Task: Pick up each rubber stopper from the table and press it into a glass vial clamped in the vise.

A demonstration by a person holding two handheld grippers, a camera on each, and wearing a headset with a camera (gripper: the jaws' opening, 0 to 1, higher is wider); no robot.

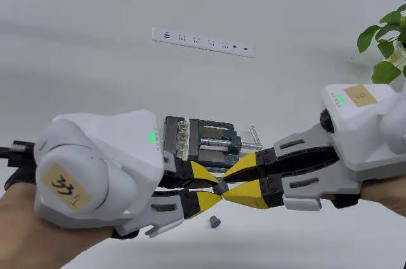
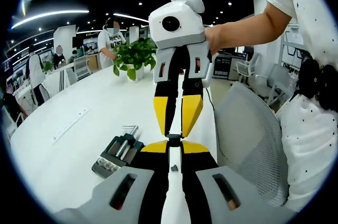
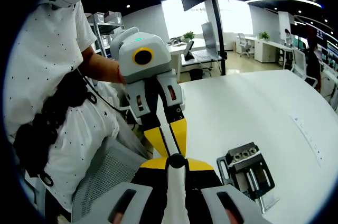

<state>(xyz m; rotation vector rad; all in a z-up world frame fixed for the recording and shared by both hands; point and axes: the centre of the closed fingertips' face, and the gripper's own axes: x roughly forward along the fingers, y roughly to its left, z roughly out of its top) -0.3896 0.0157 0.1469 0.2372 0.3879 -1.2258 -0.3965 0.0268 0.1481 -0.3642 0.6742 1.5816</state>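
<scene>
Fingers point(image 1: 203, 170) first: how are they standing?

— Both pairs are sitting pinched together at the tips. Left gripper point(image 1: 214, 188) and right gripper point(image 1: 228, 186) are meeting nose to nose at centre frame in the head view, their yellow fingers crossing like an X. One dark bit point(image 3: 176, 160) is sitting right at the junction; I cannot tell which pair is gripping it, or what it is.

Where is the stopper point(image 1: 215, 221) lying, then?

— It is resting loose on the bench point(image 1: 95, 59), just below the tips, toward the bottom of the frame. It is lying roughly midway between the hands, perhaps a shade nearer the left gripper.

And the vise point(image 1: 209, 141)?

— It is sitting just above the tips, its screw running left to right across the frame, handle at the right end. Vials point(image 1: 184, 134) are standing clamped at its left end, so I am judging the left gripper the nearer one. Any press is going to be travelling up-frame from here.

What are the gripper views adding?

— Right gripper view is looking down on round vial mouths in a row, which the head view is blurring. Left gripper view is catching the loose stopper through the gap between its own fingers, and a power strip point(image 2: 68, 125) farther left.
</scene>
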